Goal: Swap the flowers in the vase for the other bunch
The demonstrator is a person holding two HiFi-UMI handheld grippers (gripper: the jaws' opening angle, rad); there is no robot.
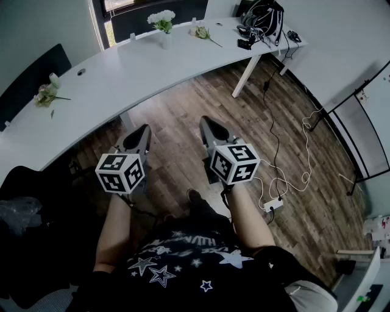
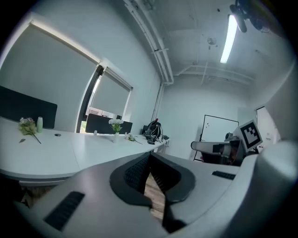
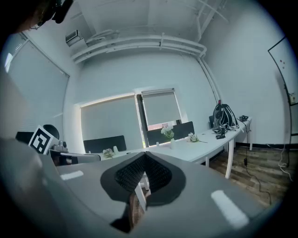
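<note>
A small white vase (image 1: 164,40) with white flowers (image 1: 161,18) stands at the far side of the curved white table (image 1: 122,73); it also shows as the vase (image 2: 115,135) and the vase (image 3: 171,143). A pale pink bunch (image 1: 46,94) lies on the table's left end, also seen as the bunch (image 2: 27,125) and the bunch (image 3: 108,152). A loose flower sprig (image 1: 204,33) lies just right of the vase. My left gripper (image 1: 144,128) and right gripper (image 1: 206,120) hang over the floor, well short of the table, both shut and empty.
A dark backpack with cables (image 1: 262,18) sits on the table's right end. Cords and a power strip (image 1: 272,204) trail over the wooden floor. A whiteboard (image 1: 372,116) stands at the right. A black chair (image 1: 30,201) is at my left.
</note>
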